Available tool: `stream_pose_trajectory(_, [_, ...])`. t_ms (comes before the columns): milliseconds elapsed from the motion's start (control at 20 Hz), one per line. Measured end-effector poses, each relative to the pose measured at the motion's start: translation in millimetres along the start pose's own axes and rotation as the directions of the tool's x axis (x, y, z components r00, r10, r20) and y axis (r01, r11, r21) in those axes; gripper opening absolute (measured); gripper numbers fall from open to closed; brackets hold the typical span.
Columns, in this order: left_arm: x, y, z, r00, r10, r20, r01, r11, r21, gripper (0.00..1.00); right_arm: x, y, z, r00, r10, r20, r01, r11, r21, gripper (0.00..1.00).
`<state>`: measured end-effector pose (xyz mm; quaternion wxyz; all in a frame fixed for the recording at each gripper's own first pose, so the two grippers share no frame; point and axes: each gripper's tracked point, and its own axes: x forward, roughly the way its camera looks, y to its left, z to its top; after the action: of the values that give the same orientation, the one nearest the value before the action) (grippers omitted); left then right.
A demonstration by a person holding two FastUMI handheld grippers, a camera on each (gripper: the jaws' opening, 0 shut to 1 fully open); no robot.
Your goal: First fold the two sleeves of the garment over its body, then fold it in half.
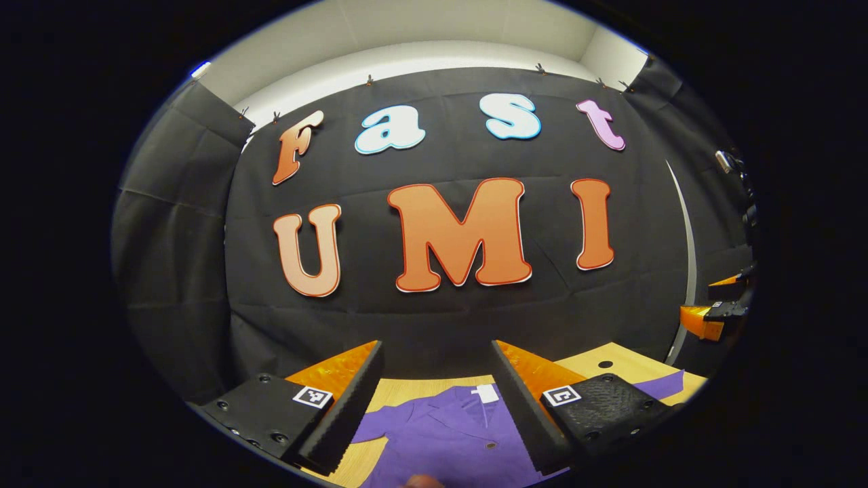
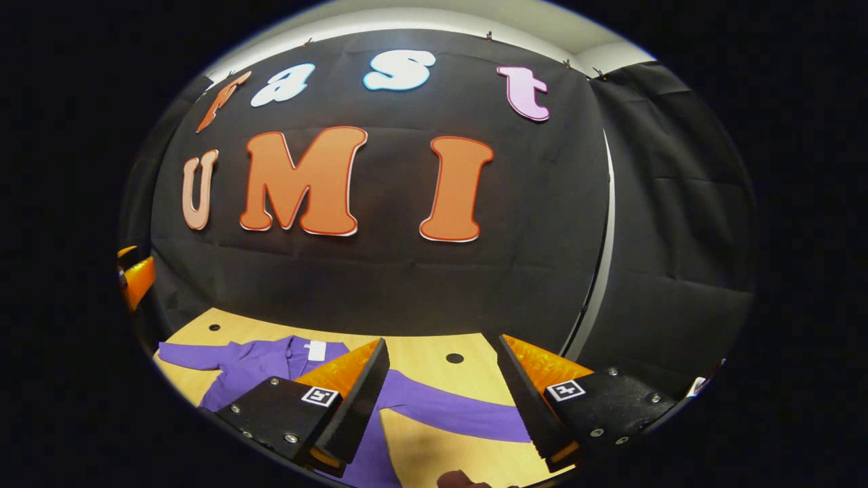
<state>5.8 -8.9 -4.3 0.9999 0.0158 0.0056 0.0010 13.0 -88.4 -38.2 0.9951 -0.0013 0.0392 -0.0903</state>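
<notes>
- Your left gripper (image 1: 434,407) hangs above the bench (image 1: 614,358) with its fingers spread wide and holding nothing; the purple garment (image 1: 441,434) lies flat below and ahead, its collar and white neck tag (image 1: 485,393) showing in the gap between the fingers.
- Your right gripper (image 2: 441,400) is equally wide apart and empty. One sleeve (image 2: 454,409) runs crosswise through its gap, from behind the left finger over to the right finger, long axis roughly square to the way the fingers point.
- Judging by that, the right gripper is the nearer one for this sleeve: it lies straight under the fingers, while the left sits over the body.
- The right gripper view gives you what the left gripper view lacks: the second sleeve (image 2: 193,354) stretched out beyond the left finger, and the full spread of the garment, with both sleeves unfolded.
- The left gripper view shows the collar and a button on the chest close up, useful for judging where a folded sleeve should land.
- A fingertip of the holding hand pokes in at the bottom edge of each view.
</notes>
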Motion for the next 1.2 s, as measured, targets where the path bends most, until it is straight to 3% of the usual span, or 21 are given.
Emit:
stream_pose_trajectory(350, [1,11,-5,0.999,0.039,-0.014,-0.038,0.999,0.015,1.0,29,-60,-49,0.985,-0.109,-0.13,0.114,0.993,0.025,0.96])
stream_pose_trajectory(400, [1,13,-5,0.999,0.044,-0.016,-0.044,0.999,0.016,0.96,33,-70,-54,0.982,-0.133,-0.137,0.137,0.99,0.017,0.95])
stream_pose_trajectory(600, [2,15,-10,0.997,0.066,-0.033,-0.065,0.998,0.019,1.0,50,-101,-84,0.957,-0.191,-0.217,0.186,0.982,-0.043,0.96])
stream_pose_trajectory(800, [5,13,-15,0.995,0.087,-0.054,-0.085,0.996,0.032,0.96,63,-118,-141,0.901,-0.174,-0.398,0.167,0.985,-0.052,0.96])
stream_pose_trajectory(850, [4,13,-16,0.994,0.093,-0.058,-0.091,0.995,0.034,1.0,68,-119,-151,0.888,-0.164,-0.429,0.163,0.986,-0.04,0.96])
stream_pose_trajectory(1050, [2,12,-30,0.986,0.128,-0.104,-0.125,0.992,0.028,0.96,82,-130,-183,0.845,-0.16,-0.51,0.187,0.982,0.002,0.96])
stream_pose_trajectory(1200, [0,12,-37,0.98,0.153,-0.128,-0.151,0.988,0.03,0.96,89,-143,-212,0.79,-0.144,-0.596,0.205,0.978,0.036,0.96])
